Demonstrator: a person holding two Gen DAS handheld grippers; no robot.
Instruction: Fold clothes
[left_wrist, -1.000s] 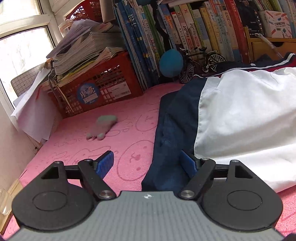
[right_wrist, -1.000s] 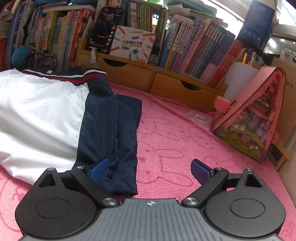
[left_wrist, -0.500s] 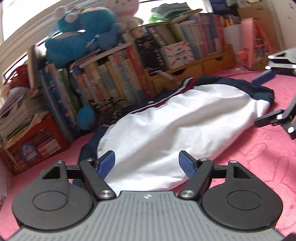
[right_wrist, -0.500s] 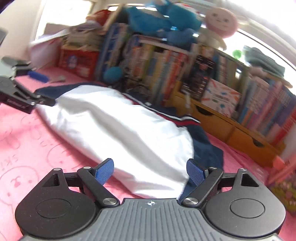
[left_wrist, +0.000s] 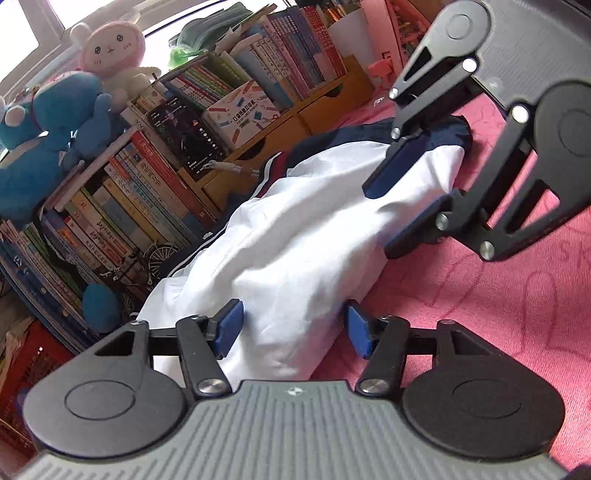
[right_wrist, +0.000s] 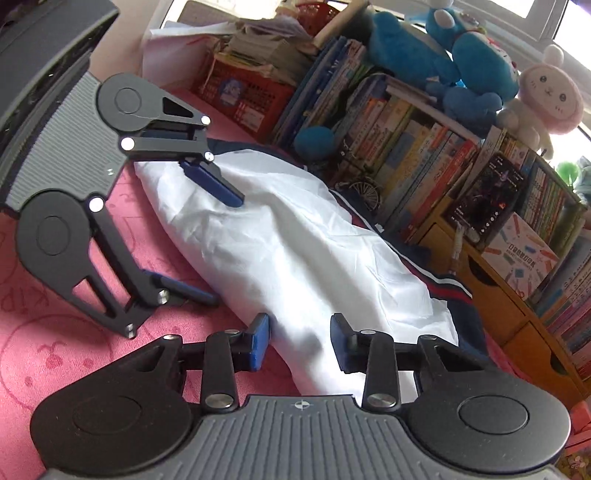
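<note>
A white garment (left_wrist: 295, 240) with navy sleeves and a red-striped collar lies folded into a long bundle on the pink mat (left_wrist: 480, 295). My left gripper (left_wrist: 291, 328) sits at one end of it, jaws closing, with white cloth between the pads. My right gripper (right_wrist: 300, 339) faces it from the other end of the garment (right_wrist: 295, 240), jaws also closing with cloth between them. Each wrist view shows the opposite gripper: the right gripper (left_wrist: 380, 219) and the left gripper (right_wrist: 223, 248) each straddle the bundle's edge, one finger over the cloth and one near the mat (right_wrist: 55, 332).
A row of books (left_wrist: 147, 206) with plush toys (right_wrist: 461, 55) on top runs close behind the garment. Wooden drawers (right_wrist: 498, 295), a red basket (right_wrist: 240, 96) of papers and a small model bicycle (right_wrist: 365, 192) also stand there. Pink mat lies in front.
Both grippers have swung and rolled from the navy sleeve sides to opposite ends of the bundle, facing each other. Both pairs of jaws have narrowed around the white cloth.
</note>
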